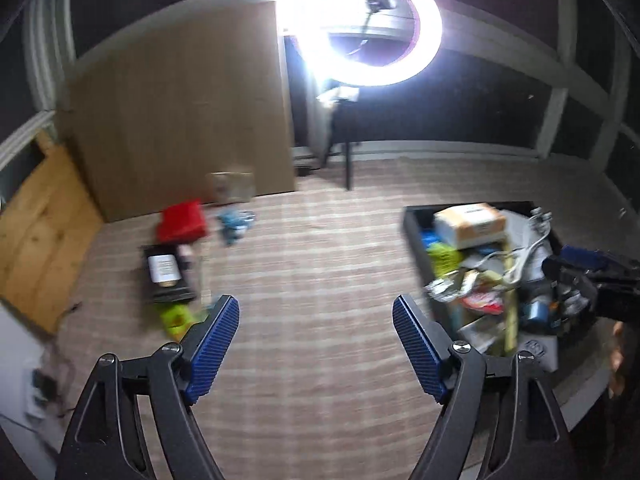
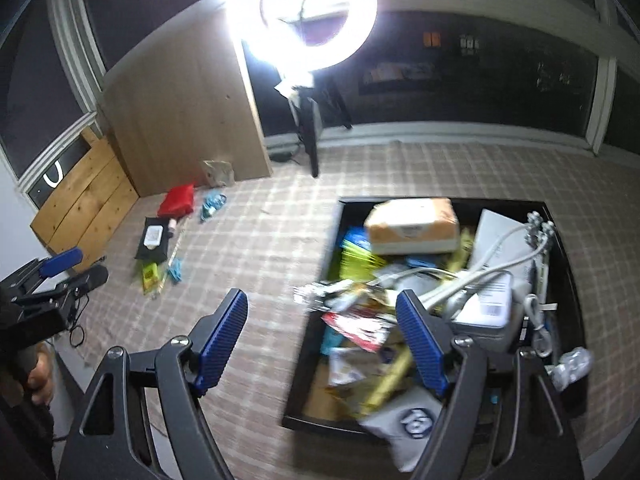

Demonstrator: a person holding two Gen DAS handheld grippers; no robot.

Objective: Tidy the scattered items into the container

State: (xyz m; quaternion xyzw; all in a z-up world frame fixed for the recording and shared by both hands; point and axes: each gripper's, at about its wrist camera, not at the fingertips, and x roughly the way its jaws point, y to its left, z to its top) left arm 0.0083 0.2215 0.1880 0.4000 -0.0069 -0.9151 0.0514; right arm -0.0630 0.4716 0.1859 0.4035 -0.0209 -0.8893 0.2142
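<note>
Now both grippers hang over the checked beige tablecloth with jaws spread wide and nothing between them: the left gripper (image 1: 316,312) over bare cloth, the right gripper (image 2: 322,308) at the near left edge of the black rectangular tray (image 2: 560,224), which is heaped with packets. Toward the tabletop's far left corner lie a red pouch (image 2: 177,201), a black wipes pack (image 2: 152,242) and small yellow-green packets (image 2: 150,276).

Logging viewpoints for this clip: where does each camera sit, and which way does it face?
Left wrist: on the left gripper, facing down at the rug; open fingers, right gripper at its right edge.
Right wrist: on the right gripper, over the bin; open fingers, a hand at left.
Shared: bin, ring light, red pouch.
</note>
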